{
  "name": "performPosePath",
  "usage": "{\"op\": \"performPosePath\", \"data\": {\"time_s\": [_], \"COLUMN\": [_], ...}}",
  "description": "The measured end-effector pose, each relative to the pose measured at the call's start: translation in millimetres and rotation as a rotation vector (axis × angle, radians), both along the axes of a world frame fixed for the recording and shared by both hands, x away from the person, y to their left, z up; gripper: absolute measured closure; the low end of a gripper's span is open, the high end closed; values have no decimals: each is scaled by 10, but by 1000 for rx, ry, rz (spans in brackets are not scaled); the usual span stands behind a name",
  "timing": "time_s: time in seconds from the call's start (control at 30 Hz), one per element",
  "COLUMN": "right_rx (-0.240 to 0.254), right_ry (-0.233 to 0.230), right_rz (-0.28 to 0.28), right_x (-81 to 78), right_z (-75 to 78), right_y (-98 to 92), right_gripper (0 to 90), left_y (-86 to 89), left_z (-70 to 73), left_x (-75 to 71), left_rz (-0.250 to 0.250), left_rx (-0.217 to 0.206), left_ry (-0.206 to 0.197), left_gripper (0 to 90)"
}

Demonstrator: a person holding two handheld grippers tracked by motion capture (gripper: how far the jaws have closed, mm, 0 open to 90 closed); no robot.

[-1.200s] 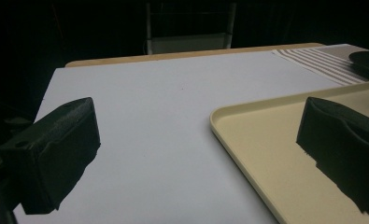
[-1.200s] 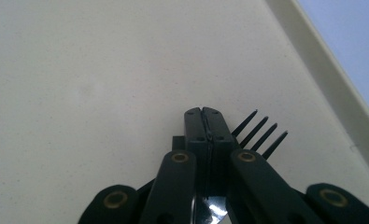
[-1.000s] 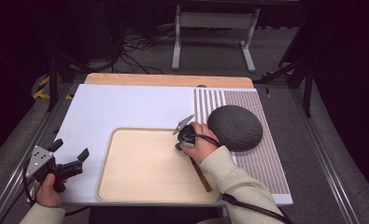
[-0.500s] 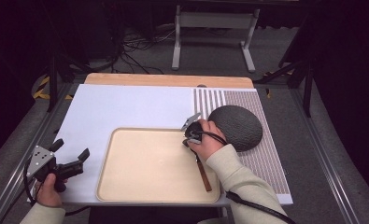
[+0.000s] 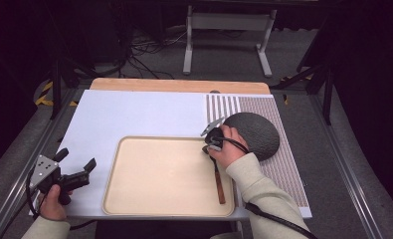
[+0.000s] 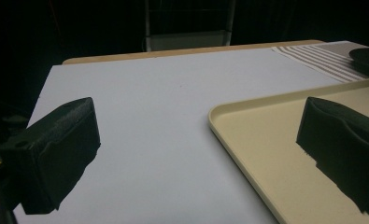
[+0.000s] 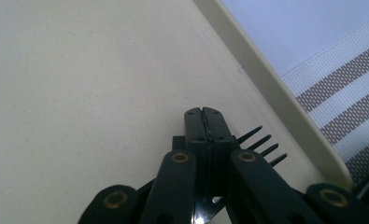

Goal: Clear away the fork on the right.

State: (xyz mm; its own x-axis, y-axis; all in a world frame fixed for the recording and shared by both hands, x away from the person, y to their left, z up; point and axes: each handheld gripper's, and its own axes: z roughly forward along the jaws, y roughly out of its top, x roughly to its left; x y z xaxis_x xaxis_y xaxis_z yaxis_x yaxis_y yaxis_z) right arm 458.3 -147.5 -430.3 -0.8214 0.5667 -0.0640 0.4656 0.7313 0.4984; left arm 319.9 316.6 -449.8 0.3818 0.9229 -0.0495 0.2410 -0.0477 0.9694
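Right tool (image 5: 213,141) sits low at the far right corner of the tray (image 5: 134,199), jaws pressed together around the neck of a fork (image 7: 261,142), tines poking out just past the tips on the tray floor. The wooden handle (image 5: 218,184) trails back along the tray's right edge, under the forearm. Best bet here: keep the squeeze firm and lift level, so the long handle doesn't swing or snag the rim. Wrist is bent down, hand just beside the dark bowl (image 5: 253,133). Left tool (image 5: 74,167) hovers over the desk (image 5: 134,114), jaws wide apart, holding nothing.
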Motion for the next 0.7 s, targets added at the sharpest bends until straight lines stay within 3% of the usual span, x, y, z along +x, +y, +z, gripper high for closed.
{"op": "performPosePath", "data": {"time_s": [0.7], "right_rx": [8], "right_ry": [1], "right_rz": [-48], "right_x": [56], "right_z": [6], "right_y": [-210], "right_gripper": [900], "left_y": [1], "left_z": [4], "left_x": [-2], "left_rz": [1], "left_rx": [-1], "left_ry": [-2], "left_gripper": [1]}}
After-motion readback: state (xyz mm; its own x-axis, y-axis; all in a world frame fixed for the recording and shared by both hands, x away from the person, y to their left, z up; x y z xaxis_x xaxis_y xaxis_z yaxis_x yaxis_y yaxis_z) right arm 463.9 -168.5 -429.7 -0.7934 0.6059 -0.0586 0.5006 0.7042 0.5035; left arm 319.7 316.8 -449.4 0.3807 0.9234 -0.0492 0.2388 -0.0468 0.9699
